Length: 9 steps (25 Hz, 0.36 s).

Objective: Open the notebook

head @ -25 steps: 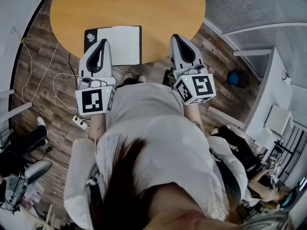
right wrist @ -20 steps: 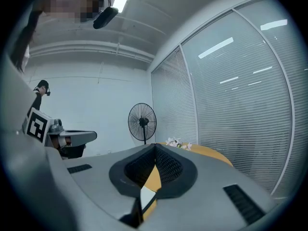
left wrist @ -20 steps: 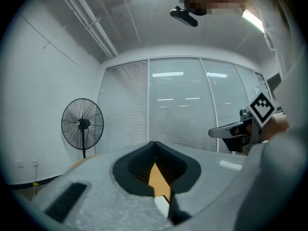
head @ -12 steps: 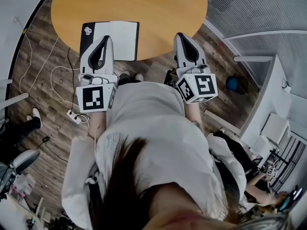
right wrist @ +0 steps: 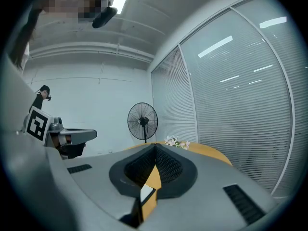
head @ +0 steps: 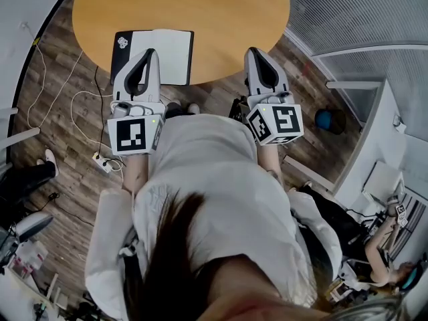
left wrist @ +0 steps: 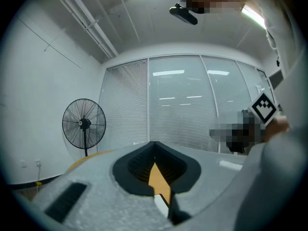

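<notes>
Black along its left strip and right edge and white across the middle, the thin rectangular notebook (head: 160,55) lies flat at the near left rim of the round orange-brown wooden desk (head: 214,9). From above I cannot tell whether that white face is a page or a pale cover.

The left tongs (head: 148,51) are held level, with the tip over the notebook's near edge. The jaws are pressed together with nothing between them. The right tongs (head: 255,49) are well to the right at the desk's near rim, likewise closed and empty. Neither seems to touch the notebook.

The notebook looks light and slim, with a fairly stiff cover and limp leaves, and would probably skate on the smooth desk if nudged sideways. The dark left strip is probably the spine side, so the free right edge is the place to take hold. One pair of tongs could pin the left strip while the other, opened a little first, slips a jaw under the right edge.
</notes>
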### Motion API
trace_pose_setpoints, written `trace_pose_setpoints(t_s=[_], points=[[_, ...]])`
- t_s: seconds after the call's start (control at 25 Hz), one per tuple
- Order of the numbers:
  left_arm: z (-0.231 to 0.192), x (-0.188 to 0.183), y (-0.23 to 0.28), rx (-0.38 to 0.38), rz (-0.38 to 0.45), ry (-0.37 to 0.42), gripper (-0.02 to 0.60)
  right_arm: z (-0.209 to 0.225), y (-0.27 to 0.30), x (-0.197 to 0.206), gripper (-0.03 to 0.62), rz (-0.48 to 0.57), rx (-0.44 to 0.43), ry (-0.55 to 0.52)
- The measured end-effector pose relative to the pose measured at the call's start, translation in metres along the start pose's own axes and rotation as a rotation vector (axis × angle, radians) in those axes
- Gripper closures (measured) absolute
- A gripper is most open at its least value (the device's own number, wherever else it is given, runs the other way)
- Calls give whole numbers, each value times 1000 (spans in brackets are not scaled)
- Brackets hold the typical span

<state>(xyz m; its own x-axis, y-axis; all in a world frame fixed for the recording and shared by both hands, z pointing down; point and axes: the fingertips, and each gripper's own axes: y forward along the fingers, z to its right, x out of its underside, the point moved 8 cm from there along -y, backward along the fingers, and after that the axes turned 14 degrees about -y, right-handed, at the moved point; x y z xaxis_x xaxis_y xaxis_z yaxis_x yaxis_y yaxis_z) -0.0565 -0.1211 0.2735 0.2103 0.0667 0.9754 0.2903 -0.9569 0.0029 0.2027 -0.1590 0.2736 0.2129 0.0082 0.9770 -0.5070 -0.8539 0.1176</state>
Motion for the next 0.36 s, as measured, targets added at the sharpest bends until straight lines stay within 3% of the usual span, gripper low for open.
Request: trace_pose_setpoints(t_s=[0.36], points=[[6,1,0,-5,-10,4,565,5,-6,3,592,-7,2,5]])
